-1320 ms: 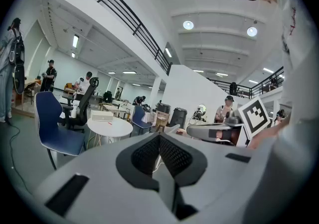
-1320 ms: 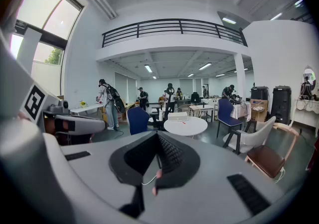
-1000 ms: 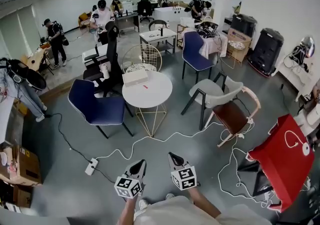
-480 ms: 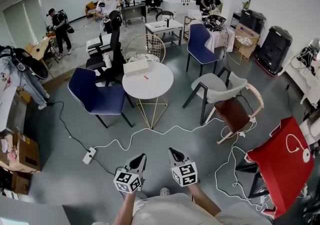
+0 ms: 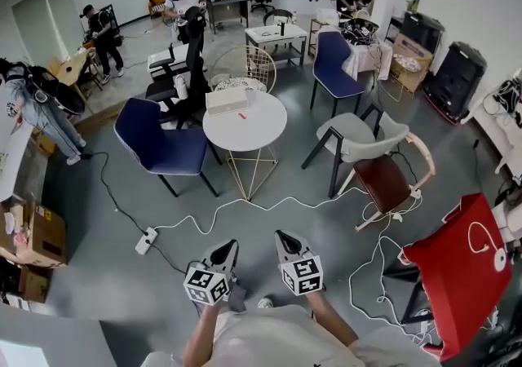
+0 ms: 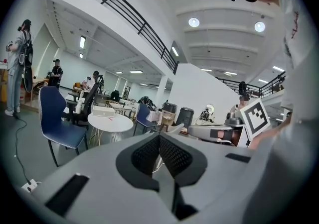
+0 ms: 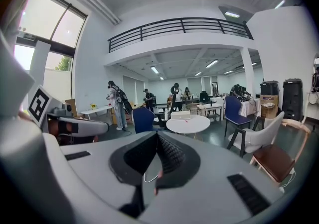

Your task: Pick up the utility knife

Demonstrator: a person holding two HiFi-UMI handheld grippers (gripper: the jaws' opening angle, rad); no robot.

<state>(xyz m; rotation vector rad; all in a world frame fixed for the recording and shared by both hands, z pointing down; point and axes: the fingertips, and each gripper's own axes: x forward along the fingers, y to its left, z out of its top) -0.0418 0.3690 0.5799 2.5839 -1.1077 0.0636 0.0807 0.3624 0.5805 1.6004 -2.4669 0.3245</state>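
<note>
A small red item [image 5: 241, 115], which may be the utility knife, lies on the round white table [image 5: 259, 130] well ahead of me, next to a flat white box [image 5: 227, 99]. It is too small to identify for certain. Both grippers are held low in front of my body, side by side and pointing toward the table across a stretch of floor. My left gripper [image 5: 229, 246] is shut with nothing in it, its pads meeting in the left gripper view [image 6: 159, 137]. My right gripper [image 5: 281, 236] is shut and empty too [image 7: 157, 136]. The table [image 7: 188, 124] shows beyond it.
White cables [image 5: 269, 209] and a power strip [image 5: 147, 240] lie on the grey floor between me and the table. A blue chair [image 5: 159, 145] stands left of it, a grey chair [image 5: 359, 139] and a brown-seated chair [image 5: 387, 184] right. A red panel [image 5: 457, 263] is at the right; people work at the back.
The table and chairs have drawn slightly closer and lower in the head view as I move toward them. Both grippers stay shut and keep their place in front of me.
</note>
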